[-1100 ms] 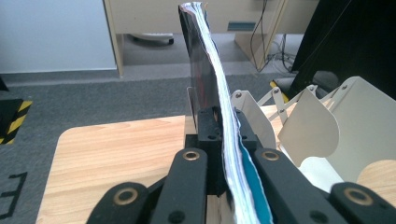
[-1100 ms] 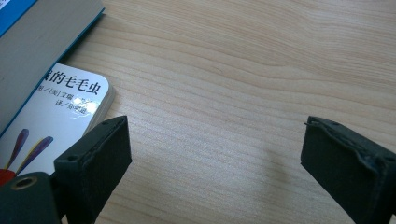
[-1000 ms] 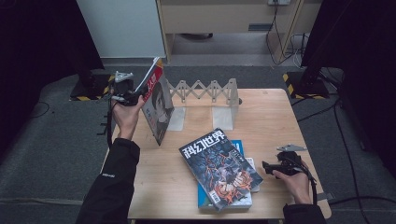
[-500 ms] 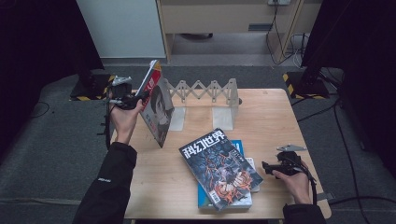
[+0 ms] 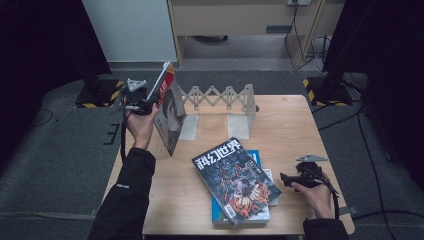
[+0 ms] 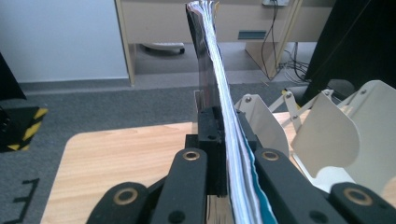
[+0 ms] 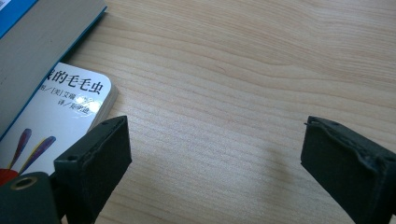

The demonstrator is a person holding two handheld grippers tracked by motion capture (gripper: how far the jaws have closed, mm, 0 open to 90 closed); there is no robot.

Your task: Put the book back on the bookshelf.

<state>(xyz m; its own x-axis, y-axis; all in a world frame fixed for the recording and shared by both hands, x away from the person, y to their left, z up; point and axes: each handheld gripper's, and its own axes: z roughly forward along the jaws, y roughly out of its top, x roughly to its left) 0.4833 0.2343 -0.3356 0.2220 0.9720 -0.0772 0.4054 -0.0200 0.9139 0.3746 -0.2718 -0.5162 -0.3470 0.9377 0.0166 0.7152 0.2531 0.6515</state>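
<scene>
My left gripper (image 5: pixel 150 102) is shut on the top edge of a red-topped magazine (image 5: pixel 170 112) and holds it upright on its lower corner at the table's left side. Its jaws have just been closing with the magazine between them. In the left gripper view the black pads (image 6: pixel 211 140) pinch the magazine's page edges (image 6: pixel 217 74). My right gripper (image 5: pixel 285 178) rests low at the table's right front. It stands open over bare wood (image 7: pixel 215 154), with nothing between its jaws.
A white expanding book rack (image 5: pixel 220 97) stands at the back of the wooden table (image 5: pixel 290 125), its end plates (image 6: pixel 327 135) right beside the held magazine. A dark sci-fi magazine (image 5: pixel 235 177) lies on a blue book (image 5: pixel 255 156) and a small white book (image 7: pixel 60 107) left of the right gripper.
The left hand has shifted a little with the upright magazine, which now stands slightly straighter. The right hand and the stack of books have stayed put.
</scene>
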